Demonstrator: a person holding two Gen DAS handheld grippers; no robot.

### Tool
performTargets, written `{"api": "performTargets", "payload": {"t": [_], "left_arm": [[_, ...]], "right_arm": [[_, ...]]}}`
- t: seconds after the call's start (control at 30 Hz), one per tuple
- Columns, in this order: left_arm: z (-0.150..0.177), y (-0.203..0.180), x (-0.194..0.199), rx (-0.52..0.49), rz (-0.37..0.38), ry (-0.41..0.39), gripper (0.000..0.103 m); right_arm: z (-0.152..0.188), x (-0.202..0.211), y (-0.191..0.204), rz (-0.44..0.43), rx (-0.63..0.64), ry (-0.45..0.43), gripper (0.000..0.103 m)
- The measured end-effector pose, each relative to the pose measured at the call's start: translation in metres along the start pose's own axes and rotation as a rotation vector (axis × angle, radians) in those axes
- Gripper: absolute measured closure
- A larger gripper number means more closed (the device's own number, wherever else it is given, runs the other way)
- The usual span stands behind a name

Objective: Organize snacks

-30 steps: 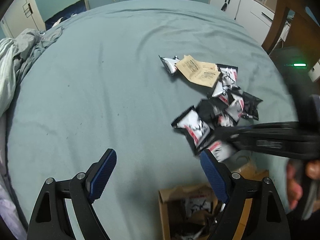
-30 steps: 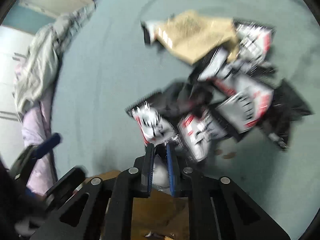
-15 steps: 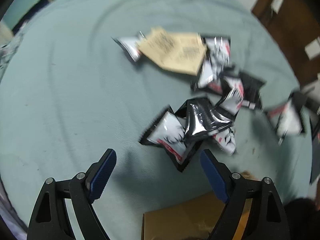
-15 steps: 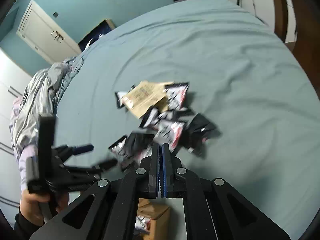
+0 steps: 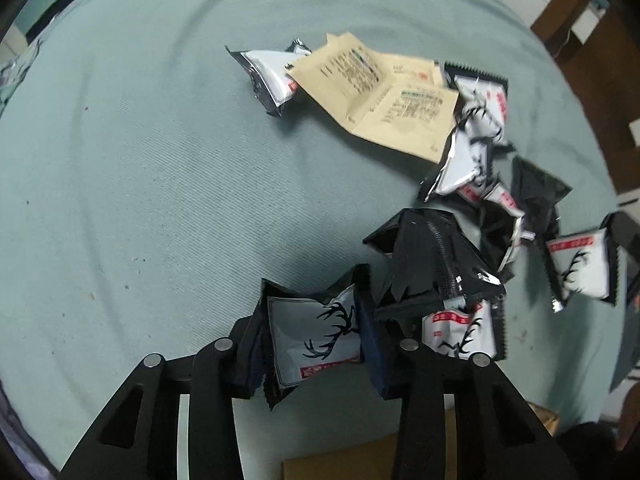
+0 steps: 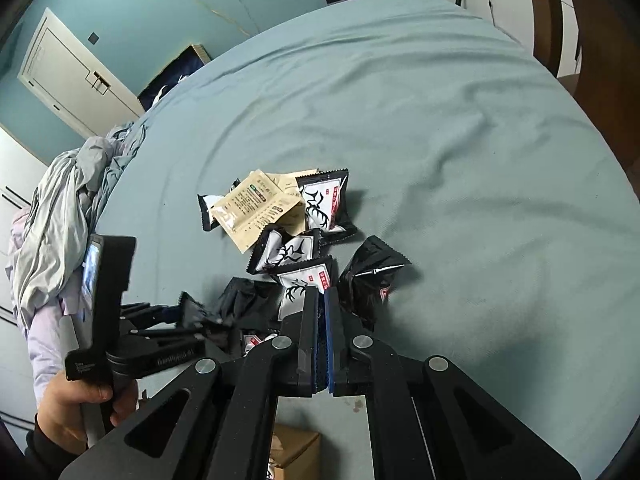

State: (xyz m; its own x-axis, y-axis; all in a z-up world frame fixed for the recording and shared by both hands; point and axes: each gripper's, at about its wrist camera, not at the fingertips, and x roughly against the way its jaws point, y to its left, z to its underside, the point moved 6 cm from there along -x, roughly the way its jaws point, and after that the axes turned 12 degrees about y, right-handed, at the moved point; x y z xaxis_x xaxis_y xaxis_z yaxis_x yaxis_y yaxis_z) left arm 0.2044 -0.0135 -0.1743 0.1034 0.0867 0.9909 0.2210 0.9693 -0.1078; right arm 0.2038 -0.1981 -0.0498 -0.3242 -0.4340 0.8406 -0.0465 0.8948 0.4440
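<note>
- The left gripper (image 5: 316, 344) has its jaws squeezed on a snack packet (image 5: 320, 340). The packet is white with a black deer antler on it, and it bends between the jaws.
- In the right wrist view the left gripper (image 6: 188, 320) is low over the near edge of the bed (image 6: 460, 128), and a hand (image 6: 76, 404) holds its handle.
- The right gripper (image 6: 322, 320) has its jaws pushed almost flat together. I think nothing is between them, but the gap is too thin to be sure.
- The pile of snack packets (image 6: 304, 240) lies on the blue-green bed near its near edge, and the held packet is at the near side of that pile.
- Two tan paper packets (image 5: 380, 92) lie at the far side of the pile, and they overlap each other.
- A black shiny packet (image 5: 436, 260) sits just beside the held one.
- A cardboard box (image 6: 296, 452) is below the near edge of the bed.
- Grey crumpled bedding (image 6: 60, 220) is heaped at the left edge of the bed.
</note>
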Motion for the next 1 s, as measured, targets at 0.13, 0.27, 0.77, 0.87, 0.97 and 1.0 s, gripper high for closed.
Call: {"api": "performTargets", "payload": {"t": [0.13, 0.27, 0.77, 0.87, 0.97, 1.0], "left_arm": [[0.009, 0.002, 0.008, 0.018, 0.033, -0.012, 0.074], [0.027, 0.002, 0.037, 0.049, 0.034, -0.094, 0.077], [0.142, 0.0, 0.112, 0.046, 0.01, -0.285, 0.078], [0.163, -0.01, 0.116, 0.023, 0.041, -0.311, 0.078], [0.18, -0.023, 0.116, -0.012, 0.05, -0.325, 0.078], [0.185, -0.027, 0.115, -0.025, 0.05, -0.322, 0.078]], "right_arm": [[0.005, 0.007, -0.001, -0.018, -0.002, -0.013, 0.102], [0.016, 0.02, 0.001, -0.022, 0.008, -0.031, 0.102], [0.099, 0.062, -0.015, -0.144, -0.006, -0.112, 0.102], [0.11, 0.074, -0.012, -0.173, 0.009, -0.156, 0.102], [0.123, 0.084, -0.008, -0.195, 0.041, -0.203, 0.102], [0.129, 0.088, -0.006, -0.197, 0.053, -0.223, 0.102]]}}
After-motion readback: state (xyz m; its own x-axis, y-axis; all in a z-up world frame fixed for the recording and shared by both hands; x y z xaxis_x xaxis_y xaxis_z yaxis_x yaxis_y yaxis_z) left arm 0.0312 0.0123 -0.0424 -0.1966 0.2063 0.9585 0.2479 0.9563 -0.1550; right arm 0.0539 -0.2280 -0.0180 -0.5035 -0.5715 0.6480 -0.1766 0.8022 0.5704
